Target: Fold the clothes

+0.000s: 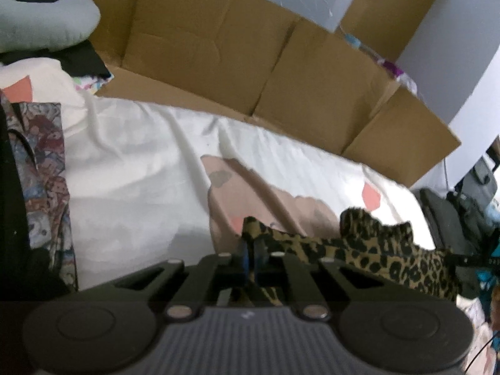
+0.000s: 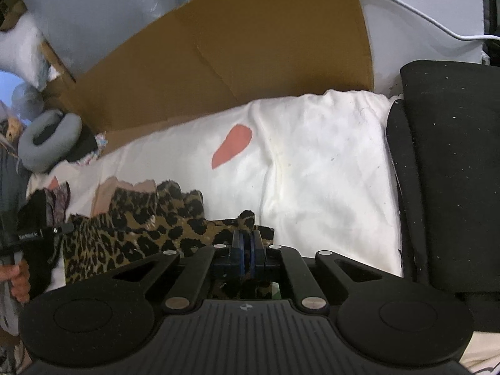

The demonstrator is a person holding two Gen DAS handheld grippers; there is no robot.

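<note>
Both tools tilt downward over the bed point(image 1: 131, 162). The left hand-held gripper point(image 1: 251, 245) has its jaws pinched together on one end of the leopard-print garment point(image 1: 390, 253), a tuft of cloth sticking up just past the blue pads. The right hand-held gripper point(image 2: 247, 239) is likewise clamped on the other end of the same garment point(image 2: 140, 228), with a small nub of print poking above its fingertips.

The left wrist view alone shows a patterned cloth point(image 1: 47, 168) at the left edge, a pinkish garment point(image 1: 250, 193) lying beyond the jaws, and the long cardboard box point(image 1: 250, 62) along the far side of the bed. The right wrist view alone shows a black cushion point(image 2: 453, 172) to the right, a grey neck pillow point(image 2: 47, 140) at far left, and the person's hand point(image 2: 18, 281) on the other tool's handle.

The garment hangs stretched between the two grips, its long axis running from one tool to the other, just above the white bedding, its upper edge scalloped and rumpled
</note>
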